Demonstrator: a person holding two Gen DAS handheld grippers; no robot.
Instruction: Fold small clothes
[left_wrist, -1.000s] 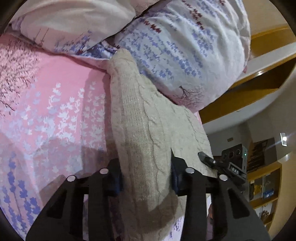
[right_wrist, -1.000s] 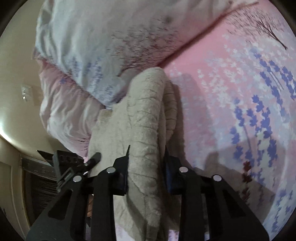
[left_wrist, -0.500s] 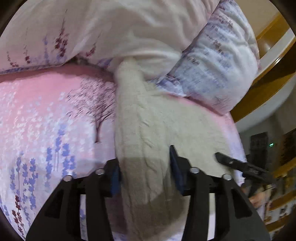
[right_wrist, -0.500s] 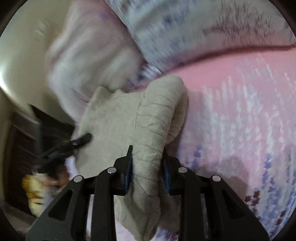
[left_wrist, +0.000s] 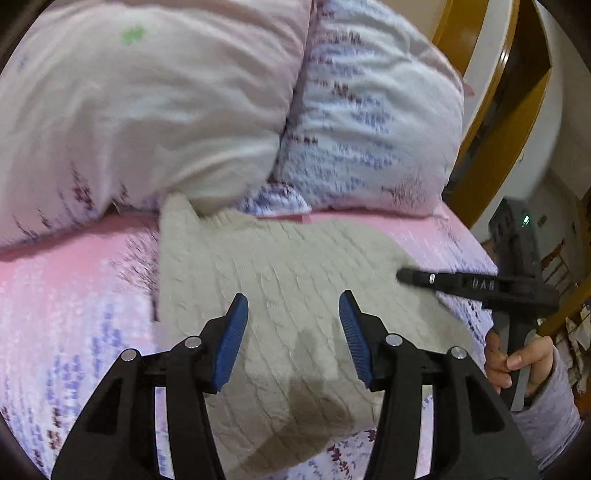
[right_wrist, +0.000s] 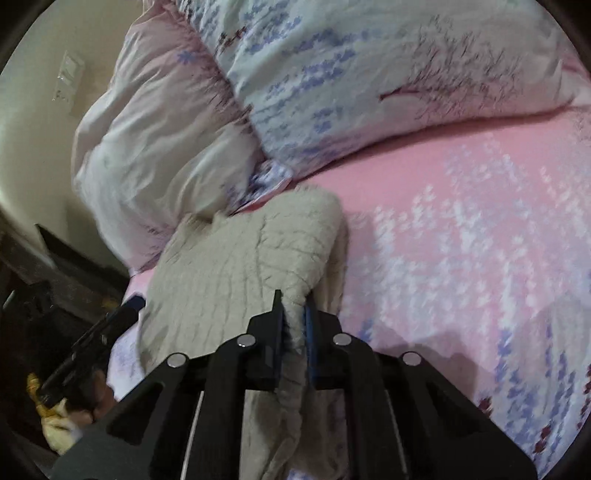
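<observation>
Beige knit sweater (left_wrist: 280, 295) on pink bedsheet (right_wrist: 461, 229), against the pillows (left_wrist: 155, 110) — partly folded. Left gripper (left_wrist: 293, 325): jaws wide, empty, above the knit. Right gripper (right_wrist: 293, 325): jaws narrow, pinching a sweater edge. Remaining — lay down, flatten, finish folds.

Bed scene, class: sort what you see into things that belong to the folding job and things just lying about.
Part of the job:
- beige knit sweater
- left gripper, open above it
- right gripper, shut on a fold of it

Just lying about:
- floral duvet
- pink floral sheet
- wooden bed frame
</observation>
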